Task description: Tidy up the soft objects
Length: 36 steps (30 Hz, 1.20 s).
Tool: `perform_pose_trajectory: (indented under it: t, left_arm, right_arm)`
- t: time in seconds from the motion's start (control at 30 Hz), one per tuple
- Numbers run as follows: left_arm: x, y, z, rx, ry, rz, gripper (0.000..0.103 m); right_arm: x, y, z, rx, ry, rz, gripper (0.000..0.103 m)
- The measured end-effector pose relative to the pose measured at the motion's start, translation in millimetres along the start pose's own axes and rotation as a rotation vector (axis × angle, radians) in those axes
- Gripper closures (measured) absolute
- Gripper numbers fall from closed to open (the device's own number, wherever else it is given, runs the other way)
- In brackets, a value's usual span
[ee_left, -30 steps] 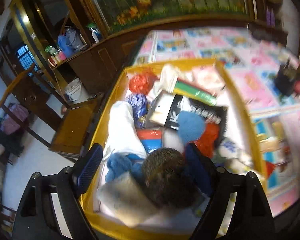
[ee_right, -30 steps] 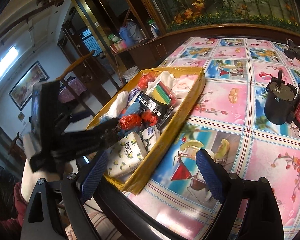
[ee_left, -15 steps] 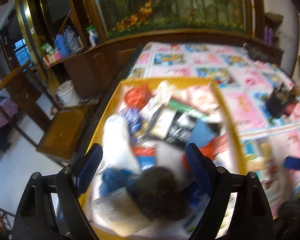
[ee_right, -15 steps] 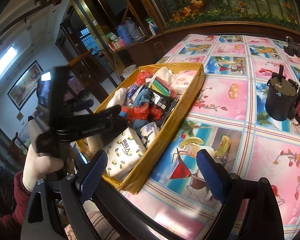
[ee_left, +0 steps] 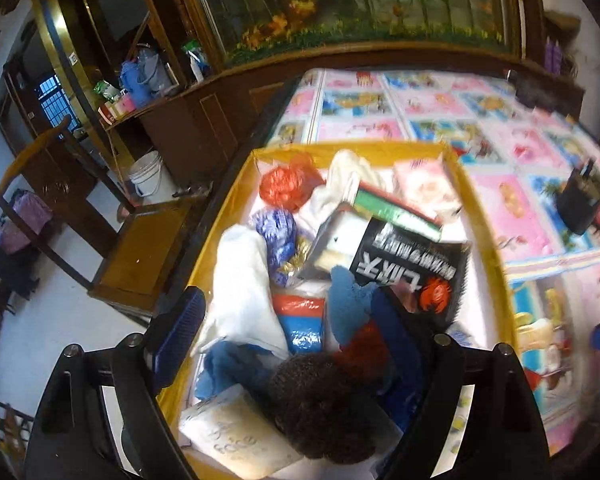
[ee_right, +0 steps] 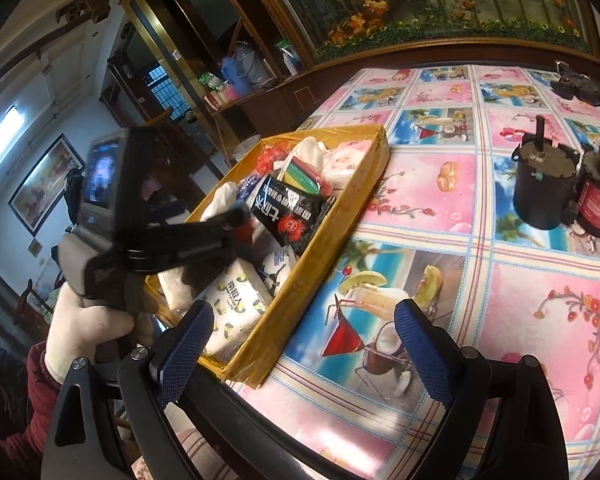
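Brown, fuzzy ball (ee_left: 320, 408) lies low in the yellow box (ee_left: 488, 240), between the spread fingers of the left tongs (ee_left: 296, 340), nearer the right one. Right wrist view: right tongs (ee_right: 300, 344) gape, released, over the desk (ee_right: 500, 320) beside the box.

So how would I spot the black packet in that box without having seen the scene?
Start at the yellow box on the pink patterned tablecloth. Near its middle lies the black packet, flat on the pile, beside a green-striped pack. It is the only black item there, with big white lettering and a red emblem.
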State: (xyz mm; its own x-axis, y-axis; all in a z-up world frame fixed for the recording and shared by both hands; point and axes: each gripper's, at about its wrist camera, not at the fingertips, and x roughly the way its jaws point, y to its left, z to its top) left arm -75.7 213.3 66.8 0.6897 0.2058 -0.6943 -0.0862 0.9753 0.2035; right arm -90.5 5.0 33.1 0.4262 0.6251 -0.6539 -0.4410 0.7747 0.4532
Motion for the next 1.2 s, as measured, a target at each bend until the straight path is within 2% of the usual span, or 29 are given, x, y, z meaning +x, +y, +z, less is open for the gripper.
perform_pose_trajectory:
  t: [0.07, 0.1, 0.17, 0.2, 0.23, 0.27, 0.3, 0.33, 0.37, 0.4, 0.43, 0.47, 0.53, 0.6, 0.77, 1.2]
  left_arm:
    - [-36, 10, 0, -0.054, -0.127, -0.026, 0.017]
    - [-58, 14, -2, -0.082, -0.206, -0.007, 0.017]
    - [-118, 19, -12, -0.132, -0.412, 0.033, 0.016]
    - [-141, 20, -20, -0.15, -0.496, 0.029, 0.005]
    - [-168, 21, -32, -0.17, -0.594, -0.001, 0.0]
    - [-184, 22, -41, -0.183, -0.667, -0.043, 0.0]
    - [-193, 22, -49, -0.189, -0.72, -0.097, 0.0]
    - [-197, 21, -54, -0.183, -0.746, -0.182, 0.0]
    - [-192, 20, -53, -0.167, -0.723, -0.25, 0.0]
    - [-183, 17, -50, -0.151, -0.66, -0.304, 0.0]
    - [-169, 11, -45, -0.146, -0.562, -0.345, 0.0]
    - [-159, 6, -42, -0.145, -0.499, -0.344, 0.0]
    - [-143, -8, -42, -0.138, -0.42, -0.272, 0.0]
    - [-136, -15, -44, -0.142, -0.397, -0.216, 0.0]
    - [-121, -24, -47, -0.164, -0.301, -0.185, 0.0]
    - [-105, -21, -56, -0.213, -0.246, -0.064, 0.0]
  right_arm:
    - [2, 6, -2, -0.019, 0.003, 0.0, 0.01]
    - [2, 9, -2, -0.029, -0.003, -0.004, 0.01]
    - [-6, 16, -2, -0.059, -0.041, -0.024, 0.01]
    - [-14, 20, -3, -0.079, -0.081, -0.041, 0.01]
    - [-22, 24, -3, -0.1, -0.124, -0.061, 0.01]
    - [-29, 28, -4, -0.121, -0.165, -0.082, 0.01]
    - [-37, 33, -6, -0.146, -0.219, -0.113, 0.007]
    - [-42, 37, -9, -0.161, -0.256, -0.138, 0.003]
    - [-45, 40, -12, -0.174, -0.288, -0.156, 0.0]
    - [-45, 43, -14, -0.185, -0.289, -0.164, 0.0]
    - [-43, 45, -16, -0.196, -0.275, -0.171, 0.0]
    - [-40, 46, -19, -0.204, -0.256, -0.18, 0.0]
    - [-36, 47, -25, -0.212, -0.235, -0.198, 0.0]
    - [-33, 47, -29, -0.219, -0.217, -0.224, 0.0]
    - [-37, 48, -33, -0.231, -0.218, -0.239, 0.0]
    - [-25, 49, -40, -0.268, -0.177, -0.238, 0.0]
